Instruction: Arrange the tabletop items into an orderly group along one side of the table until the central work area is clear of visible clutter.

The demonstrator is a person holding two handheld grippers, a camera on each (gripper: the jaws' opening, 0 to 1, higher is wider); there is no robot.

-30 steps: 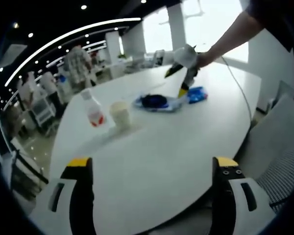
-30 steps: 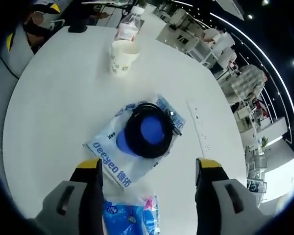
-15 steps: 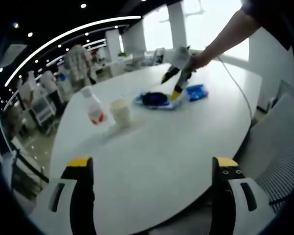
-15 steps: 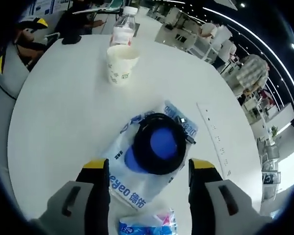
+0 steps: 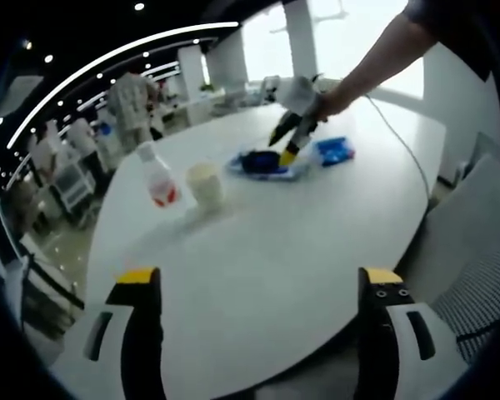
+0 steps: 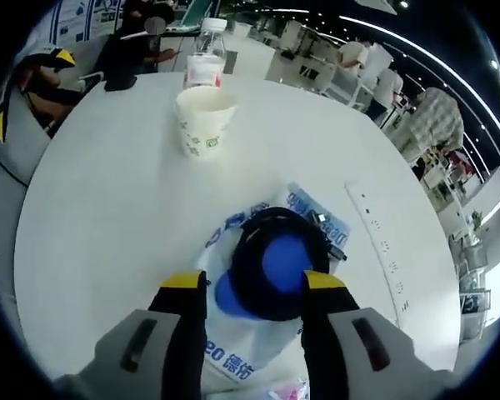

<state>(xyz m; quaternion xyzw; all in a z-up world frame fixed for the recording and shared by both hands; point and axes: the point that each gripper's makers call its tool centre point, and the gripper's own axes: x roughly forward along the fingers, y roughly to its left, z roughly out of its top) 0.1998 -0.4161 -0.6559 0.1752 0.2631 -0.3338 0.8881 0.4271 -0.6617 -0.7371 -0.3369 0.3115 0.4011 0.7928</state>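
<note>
Reaching for the bagged cable at mid-desk

Closing in from above, the right tool (image 6: pixel 254 287) has its two yellow-tipped jaws parted and set to either side of the near edge of the coiled black cable (image 6: pixel 282 260), which lies sealed in a clear plastic bag with blue print (image 6: pixel 237 354). Nothing is gripped yet as far as I can tell; the jaws straddle the bag rather than pinch it. That placement makes sense: the bag is flat and slippery, so a bite over the thick coil gives the surest hold for dragging or lifting it toward one side.

In the left gripper view the same right tool (image 5: pixel 285 143) shows at the end of the person's outstretched arm, tips down on the cable bag (image 5: pixel 265 164), with a small blue packet (image 5: pixel 333 151) just beside it. The left tool (image 5: pixel 254 279) hangs back over the near edge of the white desk (image 5: pixel 283 250), jaws wide apart and holding nothing, probably kept out of the way until wanted.

A paper cup (image 6: pixel 204 121) and a plastic bottle with a red label (image 6: pixel 205 52) stand close together, well apart from the bag; they already form a small cluster, so the bag and packet are likely the loose clutter to bring alongside them.
</note>
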